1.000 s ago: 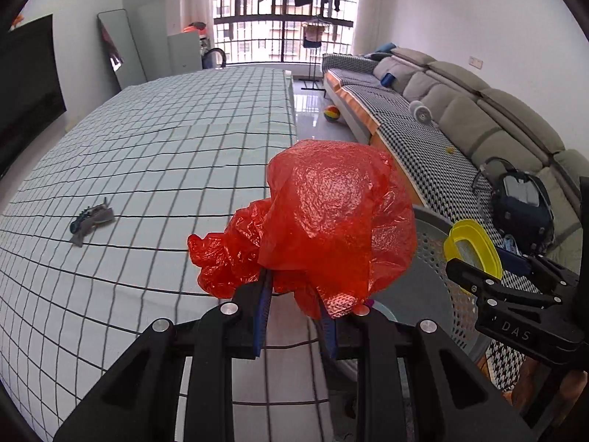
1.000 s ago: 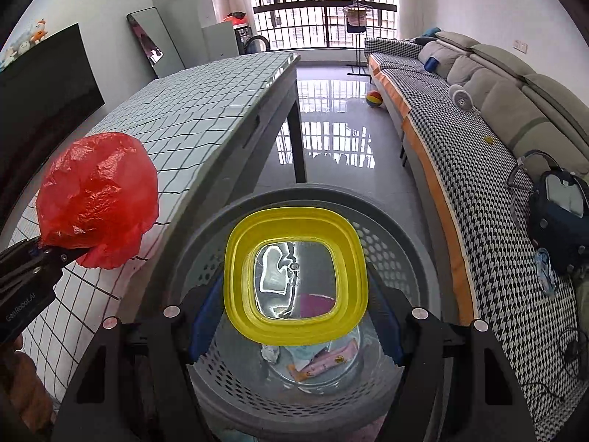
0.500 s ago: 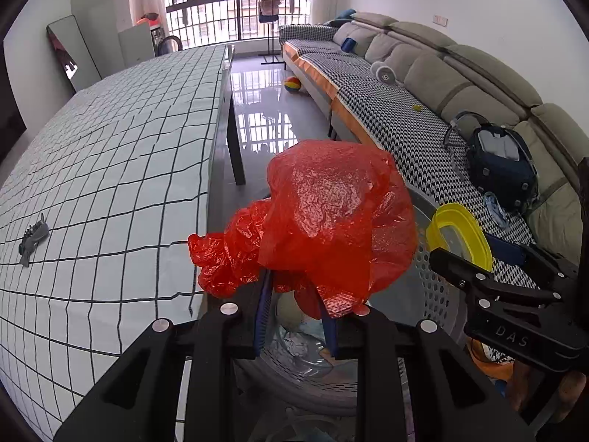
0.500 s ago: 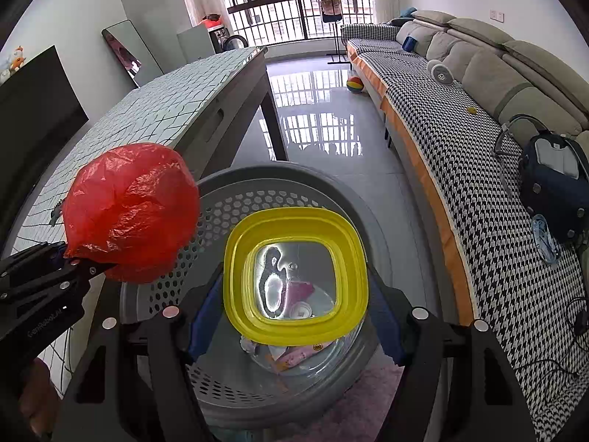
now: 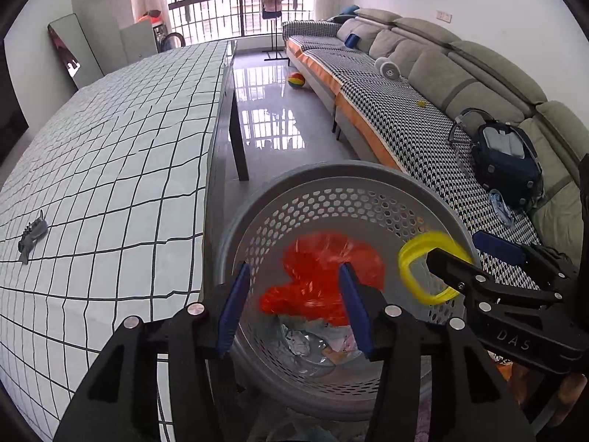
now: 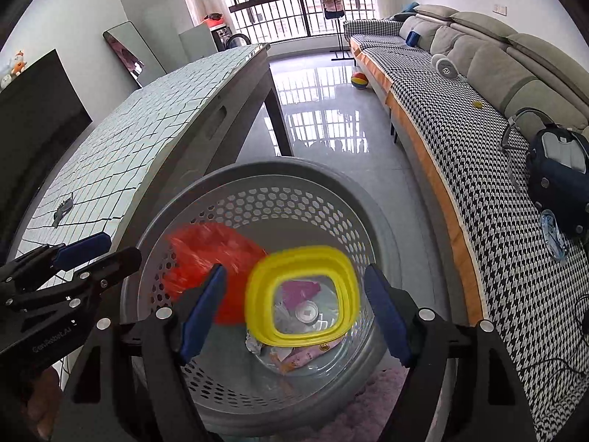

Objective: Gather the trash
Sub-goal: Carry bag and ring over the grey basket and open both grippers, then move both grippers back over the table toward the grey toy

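Released since a half-second earlier, the red plastic bag [image 5: 324, 276] and the yellow-rimmed lid [image 6: 302, 296] are seen blurred, falling into the grey perforated basket [image 5: 353, 180]. Both the left gripper [image 5: 292, 304] and right gripper [image 6: 296, 311] are held wide open over the basket, gripping nothing. The dropping step is judged done; next, the small dark scrap [image 5: 32, 234] left on the checked tabletop [image 5: 110, 154] should be fetched.
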